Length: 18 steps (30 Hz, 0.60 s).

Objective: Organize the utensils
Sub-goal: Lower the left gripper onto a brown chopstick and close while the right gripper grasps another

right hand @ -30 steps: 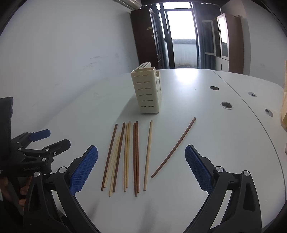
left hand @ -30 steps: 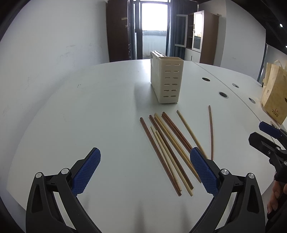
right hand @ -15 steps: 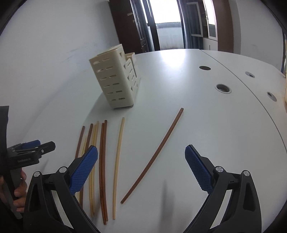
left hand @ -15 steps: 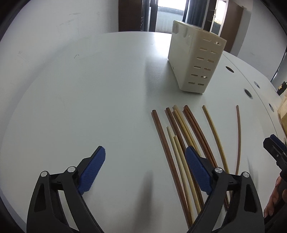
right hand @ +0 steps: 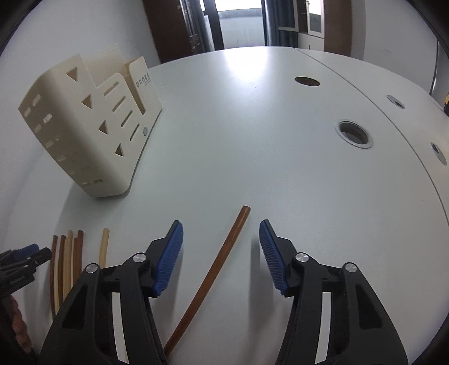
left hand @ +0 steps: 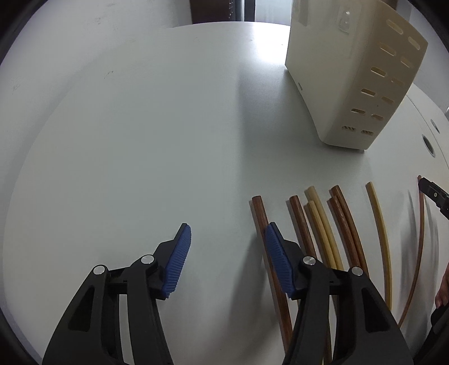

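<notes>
Several brown and pale chopsticks (left hand: 322, 224) lie side by side on the white table (left hand: 140, 140). My left gripper (left hand: 227, 250) is open and empty, low over the table, its right finger over the leftmost brown chopstick (left hand: 259, 213). A cream slotted utensil holder (left hand: 353, 84) stands beyond; it also shows in the right wrist view (right hand: 89, 132). My right gripper (right hand: 220, 252) is open, low, its fingers on either side of a lone brown chopstick (right hand: 221, 258). The chopstick row (right hand: 67, 252) lies to its left.
Round cable holes (right hand: 353, 133) are set in the table at the right. A seam between table sections (right hand: 364, 92) runs across at the right. Dark cabinets and a bright doorway (right hand: 238, 25) stand behind the table.
Both grippers have moved forward and down toward the table. Their jaws have narrowed but stay open. The right gripper now straddles the lone brown chopstick; the left sits at the row's left edge.
</notes>
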{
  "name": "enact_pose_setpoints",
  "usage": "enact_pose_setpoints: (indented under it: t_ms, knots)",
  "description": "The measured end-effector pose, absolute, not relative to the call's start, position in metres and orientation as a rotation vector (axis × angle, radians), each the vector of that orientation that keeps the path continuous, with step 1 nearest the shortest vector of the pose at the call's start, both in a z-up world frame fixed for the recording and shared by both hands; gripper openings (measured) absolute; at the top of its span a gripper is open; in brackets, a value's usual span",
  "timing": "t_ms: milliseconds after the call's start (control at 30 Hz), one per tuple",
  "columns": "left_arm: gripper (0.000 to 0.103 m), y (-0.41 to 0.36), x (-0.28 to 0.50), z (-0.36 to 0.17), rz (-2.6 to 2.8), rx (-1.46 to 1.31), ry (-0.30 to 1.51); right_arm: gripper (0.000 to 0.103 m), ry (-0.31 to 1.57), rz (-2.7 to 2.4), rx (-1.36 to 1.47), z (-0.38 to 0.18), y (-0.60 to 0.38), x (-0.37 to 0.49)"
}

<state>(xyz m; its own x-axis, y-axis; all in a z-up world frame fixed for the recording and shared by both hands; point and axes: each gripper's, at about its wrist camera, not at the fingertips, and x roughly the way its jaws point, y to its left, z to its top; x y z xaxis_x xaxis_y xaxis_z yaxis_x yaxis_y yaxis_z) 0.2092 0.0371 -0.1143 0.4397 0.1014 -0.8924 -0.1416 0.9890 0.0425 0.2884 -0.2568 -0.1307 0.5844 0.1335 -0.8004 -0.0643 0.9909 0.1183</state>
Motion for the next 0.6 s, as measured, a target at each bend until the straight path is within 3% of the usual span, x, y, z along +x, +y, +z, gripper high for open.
enact_pose_setpoints:
  t_ms: [133, 233, 333, 400, 467, 500, 600]
  knots:
    - [0.052, 0.033, 0.210, -0.111, 0.141, -0.034, 1.104, 0.025, 0.937, 0.108, 0.048, -0.135, -0.254, 0.292]
    - [0.040, 0.032, 0.209, -0.109, 0.118, -0.050, 1.111, 0.017, 0.927, 0.121, 0.056, -0.139, -0.257, 0.295]
    - [0.043, 0.034, 0.208, -0.106, 0.072, -0.109, 1.126, 0.017, 0.927, 0.134, 0.099, -0.139, -0.260, 0.295]
    - [0.071, 0.040, 0.205, -0.100, 0.045, -0.161, 1.103, 0.017, 0.915, 0.133, 0.109, -0.137, -0.261, 0.294]
    - [0.072, 0.038, 0.204, -0.093, 0.056, -0.148, 1.084, 0.028, 0.909, 0.142, 0.120, -0.134, -0.261, 0.294]
    - [0.072, 0.037, 0.205, -0.092, 0.051, -0.144, 1.084, 0.040, 0.913, 0.141, 0.123, -0.135, -0.261, 0.295]
    - [0.069, 0.028, 0.211, -0.097, 0.064, -0.102, 1.102, 0.044, 0.922, 0.136, 0.089, -0.139, -0.256, 0.296]
